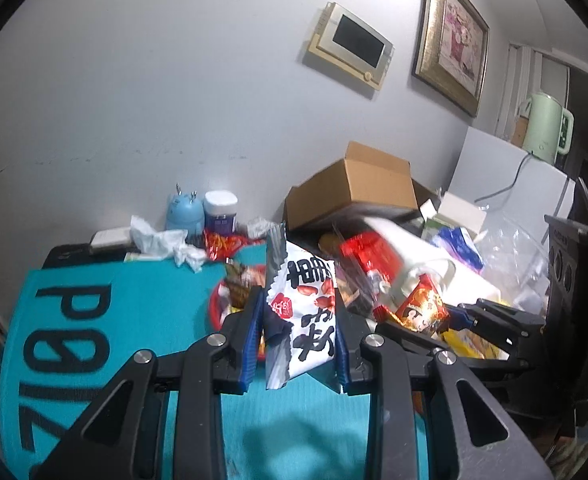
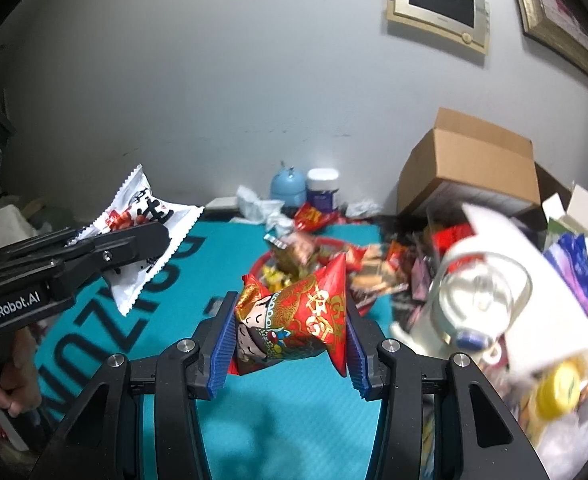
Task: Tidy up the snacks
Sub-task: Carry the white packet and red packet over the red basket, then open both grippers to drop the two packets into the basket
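My left gripper [image 1: 298,312] is shut on a white peanut snack packet [image 1: 302,308] with black characters, held above the teal mat [image 1: 133,320]. The same packet shows in the right wrist view [image 2: 141,232], at the left in the left gripper [image 2: 133,240]. My right gripper [image 2: 291,320] is shut on a red packet [image 2: 298,316] with a cartoon figure and gold characters, also held up over the mat [image 2: 294,408]. This red packet shows in the left wrist view [image 1: 422,308] at the right. A red tray [image 2: 269,260] of mixed snacks lies behind both packets.
A cardboard box [image 2: 474,168] stands at the back right. A pile of loose snacks [image 2: 394,268], a white bag with a bottle [image 2: 486,296] and plastic bags lie on the right. A blue jar [image 2: 287,188], a white-lidded tub [image 2: 322,190] and crumpled tissue [image 2: 253,204] stand by the wall.
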`<state>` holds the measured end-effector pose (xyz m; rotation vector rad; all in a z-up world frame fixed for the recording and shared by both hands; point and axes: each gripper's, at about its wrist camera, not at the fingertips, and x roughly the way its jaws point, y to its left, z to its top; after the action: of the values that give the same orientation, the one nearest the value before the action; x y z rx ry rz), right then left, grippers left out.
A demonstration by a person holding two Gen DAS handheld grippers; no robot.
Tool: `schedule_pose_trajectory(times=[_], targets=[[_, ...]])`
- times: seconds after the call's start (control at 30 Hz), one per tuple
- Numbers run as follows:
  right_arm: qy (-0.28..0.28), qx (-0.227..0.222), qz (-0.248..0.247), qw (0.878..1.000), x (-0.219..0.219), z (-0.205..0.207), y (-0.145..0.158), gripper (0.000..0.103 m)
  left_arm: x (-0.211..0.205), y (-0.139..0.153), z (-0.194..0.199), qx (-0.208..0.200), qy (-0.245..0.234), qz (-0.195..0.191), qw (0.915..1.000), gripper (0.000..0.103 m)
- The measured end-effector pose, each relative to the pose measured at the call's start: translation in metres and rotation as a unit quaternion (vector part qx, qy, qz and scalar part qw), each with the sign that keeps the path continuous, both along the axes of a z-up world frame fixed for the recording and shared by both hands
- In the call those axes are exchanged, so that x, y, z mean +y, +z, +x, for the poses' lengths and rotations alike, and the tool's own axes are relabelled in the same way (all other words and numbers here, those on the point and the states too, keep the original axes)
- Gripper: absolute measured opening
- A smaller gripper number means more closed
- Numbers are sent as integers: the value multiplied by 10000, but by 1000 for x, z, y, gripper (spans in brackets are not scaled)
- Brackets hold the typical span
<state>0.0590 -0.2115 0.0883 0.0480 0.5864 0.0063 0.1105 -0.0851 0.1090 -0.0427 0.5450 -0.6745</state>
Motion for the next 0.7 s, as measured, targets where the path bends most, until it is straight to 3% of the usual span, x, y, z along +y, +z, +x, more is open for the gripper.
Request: schedule_pose_trajectory(times=[0.37, 0.7], targets=[[-457, -152, -47, 9988, -21, 56, 13, 47, -34, 5, 68, 17, -239, -242, 9994, 30], [-921, 48, -66, 9957, -38, 90, -3, 47, -71, -35, 136, 604, -413, -93, 9973, 30]])
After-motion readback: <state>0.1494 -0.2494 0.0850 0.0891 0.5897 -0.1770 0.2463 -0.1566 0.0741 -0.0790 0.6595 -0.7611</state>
